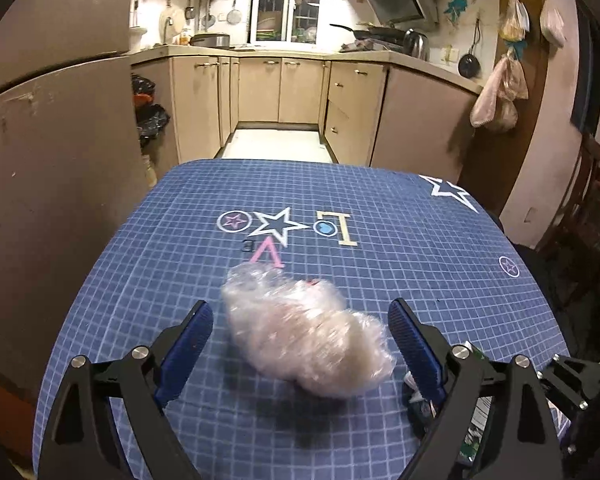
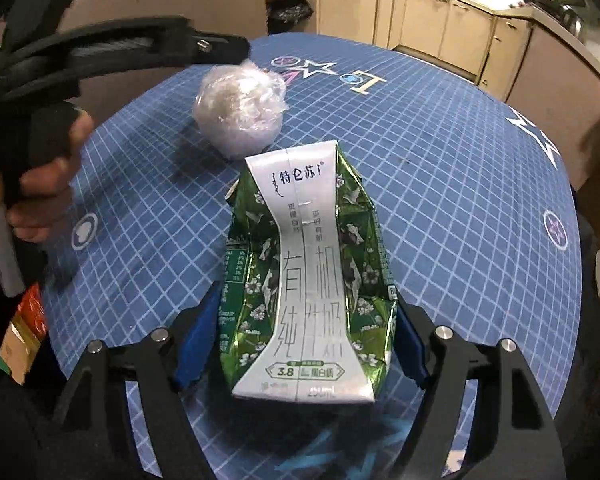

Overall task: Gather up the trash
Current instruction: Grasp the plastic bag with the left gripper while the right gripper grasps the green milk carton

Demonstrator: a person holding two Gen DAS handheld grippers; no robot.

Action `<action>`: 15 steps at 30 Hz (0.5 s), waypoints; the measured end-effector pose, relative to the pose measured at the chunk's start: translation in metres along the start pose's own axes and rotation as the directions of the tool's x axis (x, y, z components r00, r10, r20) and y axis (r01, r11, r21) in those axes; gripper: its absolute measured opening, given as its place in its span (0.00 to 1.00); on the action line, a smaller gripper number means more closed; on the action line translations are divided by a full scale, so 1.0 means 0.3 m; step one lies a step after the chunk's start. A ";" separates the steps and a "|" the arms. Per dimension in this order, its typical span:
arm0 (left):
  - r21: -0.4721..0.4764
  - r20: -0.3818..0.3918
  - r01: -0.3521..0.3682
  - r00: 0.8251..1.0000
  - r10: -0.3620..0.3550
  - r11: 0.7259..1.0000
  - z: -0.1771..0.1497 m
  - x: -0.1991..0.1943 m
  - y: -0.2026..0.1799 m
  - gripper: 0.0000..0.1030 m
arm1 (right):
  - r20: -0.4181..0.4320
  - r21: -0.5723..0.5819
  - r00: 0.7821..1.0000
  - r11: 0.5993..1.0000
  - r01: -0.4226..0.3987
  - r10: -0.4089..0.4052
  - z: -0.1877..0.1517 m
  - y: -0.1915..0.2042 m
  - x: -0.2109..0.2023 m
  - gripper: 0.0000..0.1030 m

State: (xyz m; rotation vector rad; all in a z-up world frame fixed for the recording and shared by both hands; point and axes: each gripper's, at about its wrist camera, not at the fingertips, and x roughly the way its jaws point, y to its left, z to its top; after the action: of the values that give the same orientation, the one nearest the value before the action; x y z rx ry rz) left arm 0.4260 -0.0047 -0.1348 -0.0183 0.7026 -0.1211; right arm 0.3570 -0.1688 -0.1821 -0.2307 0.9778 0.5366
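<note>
A crumpled wad of clear plastic wrap [image 1: 300,328] lies on the blue checked tablecloth [image 1: 400,240]. My left gripper [image 1: 300,308] is open, with a blue pad on each side of the wad and a gap to both. In the right wrist view the same wad [image 2: 240,112] sits just beyond a crushed green and white milk carton [image 2: 300,264]. My right gripper [image 2: 304,316] is shut on the carton, its blue pads against the carton's two sides near its lower end. A hand [image 2: 48,176] holds the left gripper at the upper left.
Beyond the table's far edge are beige kitchen cabinets [image 1: 280,88] and a strip of floor [image 1: 278,146]. Black rubbish bags [image 1: 150,116] sit by the left counter. A small orange and green box [image 2: 22,336] shows off the table's left edge.
</note>
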 end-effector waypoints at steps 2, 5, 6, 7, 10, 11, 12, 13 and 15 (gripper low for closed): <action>0.006 -0.029 -0.002 1.000 0.002 1.000 0.011 0.051 -0.016 0.86 | 0.024 0.042 1.000 0.999 -0.004 0.003 -0.028 -0.040 -0.043 0.70; 0.041 -0.064 -0.013 0.998 0.016 0.999 0.009 0.116 -0.041 0.86 | 0.062 0.096 0.998 0.995 -0.009 0.003 -0.070 -0.071 -0.122 0.70; 0.050 -0.084 -0.030 0.996 0.034 0.998 0.003 0.143 -0.044 0.86 | 0.081 0.120 0.997 0.993 -0.017 0.007 -0.084 -0.084 -0.151 0.70; 0.042 -0.099 -0.038 0.994 0.042 0.998 -0.006 0.161 -0.038 0.85 | 0.097 0.137 0.995 0.990 -0.020 0.007 -0.096 -0.093 -0.176 0.70; 0.016 -0.088 -0.035 0.995 0.037 0.999 -0.027 0.161 -0.024 0.65 | 0.139 0.176 0.990 0.984 -0.029 0.004 -0.117 -0.092 -0.234 0.70; 0.004 -0.078 -0.030 0.997 0.030 1.000 -0.030 0.148 -0.019 0.55 | 0.156 0.190 0.988 0.981 -0.032 0.002 -0.124 -0.092 -0.255 0.70; -0.006 -0.073 -0.019 0.997 0.019 1.000 -0.033 0.138 -0.012 0.52 | 0.167 0.198 0.986 0.980 -0.037 0.004 -0.130 -0.086 -0.271 0.70; -0.015 -0.066 -0.011 0.998 0.010 1.000 -0.035 0.126 -0.004 0.47 | 0.180 0.207 0.984 0.977 -0.044 0.006 -0.129 -0.080 -0.278 0.70; -0.028 -0.045 -0.001 0.999 -0.001 1.000 -0.042 0.089 0.013 0.43 | 0.210 0.224 0.978 0.973 -0.052 0.004 -0.137 -0.076 -0.309 0.70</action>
State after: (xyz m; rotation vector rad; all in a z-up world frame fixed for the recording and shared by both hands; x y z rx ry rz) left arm 0.4385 -0.0036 -0.1617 -0.0428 0.7489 -0.1118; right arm 0.2983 -0.2357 -0.1284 0.0453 0.8302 0.4593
